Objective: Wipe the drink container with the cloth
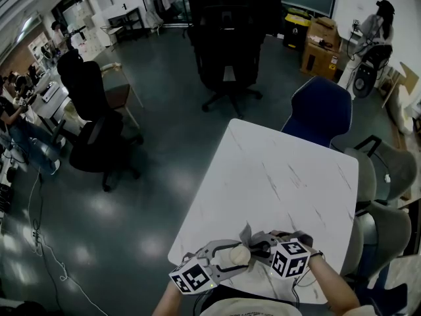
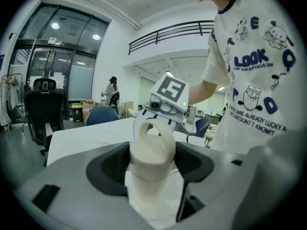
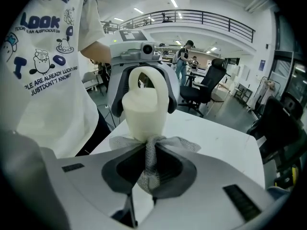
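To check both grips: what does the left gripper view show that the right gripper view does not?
Left gripper view only: the marker cube of the right gripper, behind the drink container. Right gripper view only: the grey cloth pinched in that gripper, touching the container's lower end. Both: the left gripper clamped on the cream container, and the white table.

We see a cream drink container [image 2: 152,152], a grey mesh cloth [image 3: 149,161] and a white table [image 1: 283,183] with faint grey streaks. The left gripper [image 2: 152,166] and right gripper [image 3: 149,172] are light grey with black inner faces. Their marker cubes [image 1: 290,258] are black-and-white squares. The T-shirt [image 3: 43,61] is white with navy cartoon print.
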A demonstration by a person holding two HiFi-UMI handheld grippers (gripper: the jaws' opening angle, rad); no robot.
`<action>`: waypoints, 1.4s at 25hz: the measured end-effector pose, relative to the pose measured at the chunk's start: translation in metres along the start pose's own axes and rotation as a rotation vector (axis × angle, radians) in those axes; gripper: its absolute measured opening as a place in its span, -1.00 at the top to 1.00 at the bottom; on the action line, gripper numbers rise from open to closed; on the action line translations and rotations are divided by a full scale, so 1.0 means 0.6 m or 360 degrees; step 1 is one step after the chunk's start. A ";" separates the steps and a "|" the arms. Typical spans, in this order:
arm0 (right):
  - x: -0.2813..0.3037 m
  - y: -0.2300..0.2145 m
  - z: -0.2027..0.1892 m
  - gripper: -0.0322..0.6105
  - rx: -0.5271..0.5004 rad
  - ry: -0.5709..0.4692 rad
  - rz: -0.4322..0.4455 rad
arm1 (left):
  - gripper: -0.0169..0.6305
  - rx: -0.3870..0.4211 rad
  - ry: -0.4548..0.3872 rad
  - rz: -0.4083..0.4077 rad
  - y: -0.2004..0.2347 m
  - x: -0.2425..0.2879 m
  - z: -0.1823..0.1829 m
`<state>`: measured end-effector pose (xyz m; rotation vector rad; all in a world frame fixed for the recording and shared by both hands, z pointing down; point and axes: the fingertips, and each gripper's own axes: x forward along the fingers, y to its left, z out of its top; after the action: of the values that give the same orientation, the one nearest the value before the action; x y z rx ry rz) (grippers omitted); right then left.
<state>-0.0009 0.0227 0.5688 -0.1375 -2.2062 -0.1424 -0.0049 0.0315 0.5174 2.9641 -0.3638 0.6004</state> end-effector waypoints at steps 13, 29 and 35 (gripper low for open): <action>0.055 0.010 -0.047 0.72 0.0208 0.0032 -0.0021 | 0.06 -0.0040 -0.0058 0.0041 -0.001 0.004 0.006; 0.117 0.024 -0.092 0.72 0.0512 0.0046 -0.0126 | 0.06 -0.0106 -0.0097 0.0134 -0.001 0.002 0.006; 0.117 0.019 -0.095 0.72 0.0614 0.0031 -0.0214 | 0.06 -0.0145 -0.0131 0.0218 0.004 0.003 0.006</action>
<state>0.0039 0.0284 0.6595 0.2252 -2.1800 0.2076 -0.0025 0.0281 0.5147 2.8997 -0.5890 0.4622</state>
